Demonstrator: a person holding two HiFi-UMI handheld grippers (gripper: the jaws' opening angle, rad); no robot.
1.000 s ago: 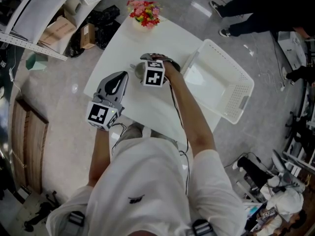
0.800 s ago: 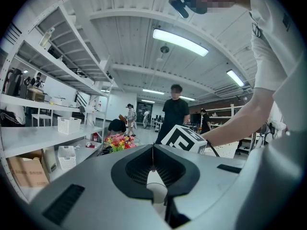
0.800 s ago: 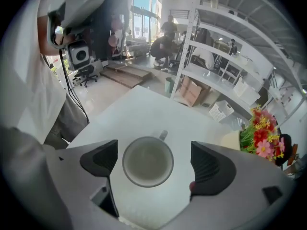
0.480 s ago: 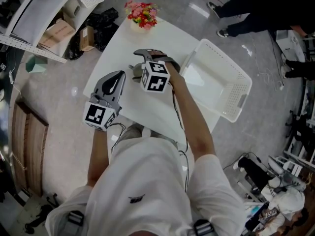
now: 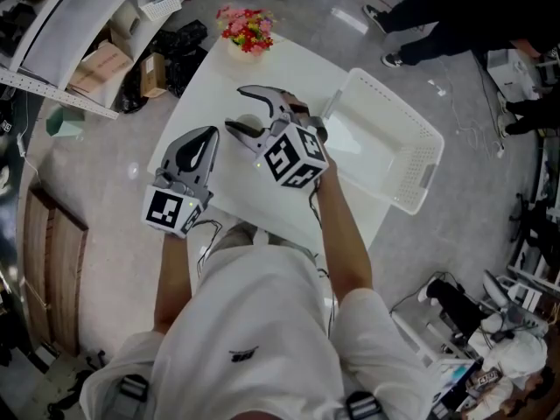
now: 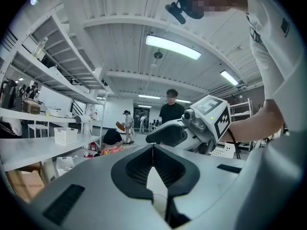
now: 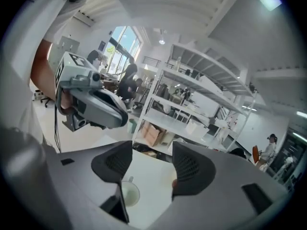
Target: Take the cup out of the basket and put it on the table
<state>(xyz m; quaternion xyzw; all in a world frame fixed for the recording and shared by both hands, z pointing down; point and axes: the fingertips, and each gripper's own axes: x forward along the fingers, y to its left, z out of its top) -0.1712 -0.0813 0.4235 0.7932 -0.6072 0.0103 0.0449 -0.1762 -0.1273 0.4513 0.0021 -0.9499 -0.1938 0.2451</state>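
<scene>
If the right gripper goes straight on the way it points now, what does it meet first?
Probably the white table, beside the cup, though depth is unclear. The right gripper tilts downward; its jaws have just been closing, with nothing between them.

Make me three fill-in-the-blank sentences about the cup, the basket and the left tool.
The cup stands on the ___.
The white basket is ___.
The left tool has its jaws ___.
Missing words: table; empty; shut.
</scene>
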